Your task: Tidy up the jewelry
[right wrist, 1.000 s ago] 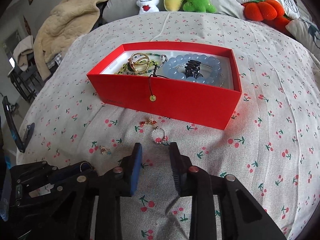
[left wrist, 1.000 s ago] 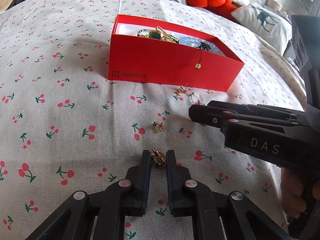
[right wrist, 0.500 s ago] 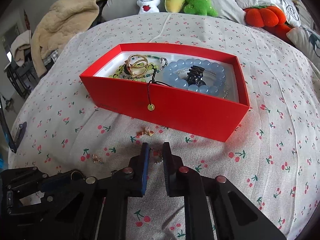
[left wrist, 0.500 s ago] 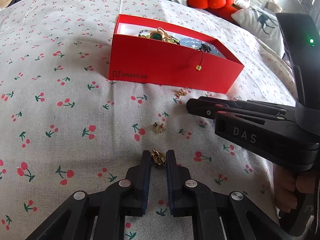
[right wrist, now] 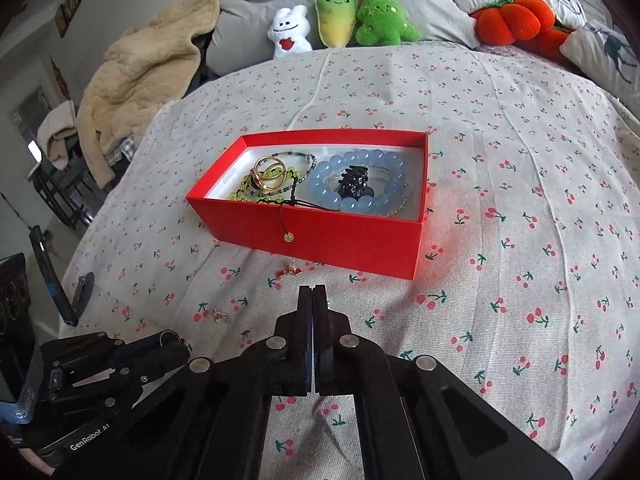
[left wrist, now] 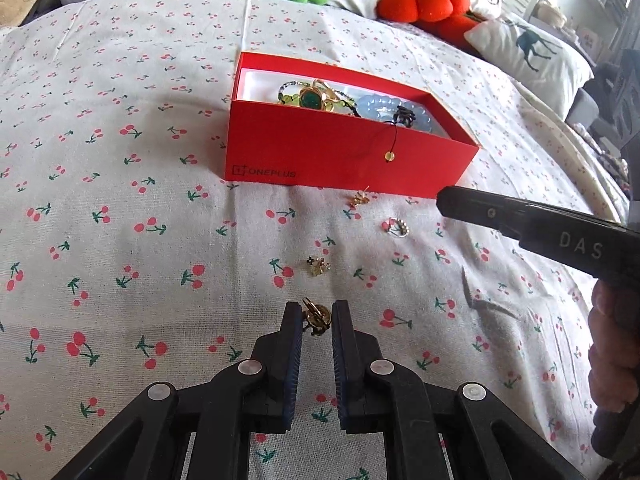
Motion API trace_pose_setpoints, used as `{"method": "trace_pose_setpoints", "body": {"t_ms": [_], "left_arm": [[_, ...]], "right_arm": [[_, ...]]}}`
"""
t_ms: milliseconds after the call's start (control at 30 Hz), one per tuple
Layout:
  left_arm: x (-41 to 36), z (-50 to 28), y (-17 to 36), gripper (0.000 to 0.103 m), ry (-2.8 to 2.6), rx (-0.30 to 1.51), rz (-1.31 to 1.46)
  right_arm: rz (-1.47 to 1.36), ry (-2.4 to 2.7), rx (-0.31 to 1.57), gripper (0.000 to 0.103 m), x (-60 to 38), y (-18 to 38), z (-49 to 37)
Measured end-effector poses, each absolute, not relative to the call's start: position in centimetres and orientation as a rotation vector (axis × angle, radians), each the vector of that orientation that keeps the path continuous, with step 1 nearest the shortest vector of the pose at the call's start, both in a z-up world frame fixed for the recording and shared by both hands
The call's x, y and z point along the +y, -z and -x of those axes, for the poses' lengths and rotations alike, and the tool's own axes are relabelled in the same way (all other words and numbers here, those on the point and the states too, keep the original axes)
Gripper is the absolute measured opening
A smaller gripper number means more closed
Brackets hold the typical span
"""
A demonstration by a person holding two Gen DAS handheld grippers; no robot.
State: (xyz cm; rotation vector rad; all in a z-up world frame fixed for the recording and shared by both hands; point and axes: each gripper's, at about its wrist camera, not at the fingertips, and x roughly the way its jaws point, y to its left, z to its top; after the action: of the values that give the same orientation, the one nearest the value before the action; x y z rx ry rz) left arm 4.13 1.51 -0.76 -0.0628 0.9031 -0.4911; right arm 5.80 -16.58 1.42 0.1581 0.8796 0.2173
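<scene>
Left wrist view showed my left tongs pinching a small gold earring between the pad tips, well in front of the red box and raised a little off the bed. I held it at the tips because it was tiny; a deeper grip would have hidden it and made the drop hard to aim.

My right tongs were pressed fully together, close to the front wall of the red box, near its right corner. I could see nothing between them. The beaded hoop lay on the bedspread, in front of the red box and just to the near left of those tips, so I judged that this pinch had caught nothing and would need doing again with the tongs spread.

Two more pieces lay loose in front of the red box: a gold stud almost touching its front wall, and a dark flower stud farther out, between the box and my left tongs. They sat apart from one another, which left room to take each singly.

Inside the red box were a blue bead bracelet, a black hair clip resting within its ring, and gold rings toward the left end. A cord with a yellow bead hung over the front wall. The box stood open-topped, so the earring only had to be carried over the front wall and let go.
</scene>
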Motion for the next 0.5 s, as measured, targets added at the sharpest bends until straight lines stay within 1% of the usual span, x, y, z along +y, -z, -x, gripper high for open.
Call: {"method": "trace_pose_setpoints", "body": {"t_ms": [67, 100, 133, 167, 200, 233, 267, 500], "left_arm": [[1.4, -4.1, 0.6, 0.009, 0.485, 0.907, 0.063], [1.3, -4.1, 0.6, 0.009, 0.483, 0.91, 0.065], [1.3, -4.1, 0.6, 0.009, 0.482, 0.913, 0.067], [1.2, -4.2, 0.5, 0.009, 0.482, 0.914, 0.067], [1.3, -4.1, 0.5, 0.009, 0.48, 0.913, 0.065], [1.3, -4.0, 0.5, 0.009, 0.48, 0.913, 0.062], [1.3, -4.0, 0.6, 0.009, 0.48, 0.913, 0.06], [1.4, -4.4, 1.1, 0.009, 0.474, 0.922, 0.05]], "right_arm": [[-0.158, -0.22, 0.86, 0.0, -16.8, -1.7, -5.4], [-0.16, -0.214, 0.856, 0.002, -16.8, -1.7, -5.4], [-0.154, -0.199, 0.862, 0.006, -16.8, -1.5, -5.4], [-0.137, -0.187, 0.874, 0.014, -16.6, -1.3, -5.5], [-0.12, -0.175, 0.887, 0.038, -16.4, -1.0, -5.6], [-0.108, -0.163, 0.891, 0.057, -16.2, -0.8, -5.5], [-0.099, -0.159, 0.88, 0.059, -16.0, -0.6, -5.4], [-0.065, -0.16, 0.944, 0.058, -14.7, 1.8, -7.1]]}}
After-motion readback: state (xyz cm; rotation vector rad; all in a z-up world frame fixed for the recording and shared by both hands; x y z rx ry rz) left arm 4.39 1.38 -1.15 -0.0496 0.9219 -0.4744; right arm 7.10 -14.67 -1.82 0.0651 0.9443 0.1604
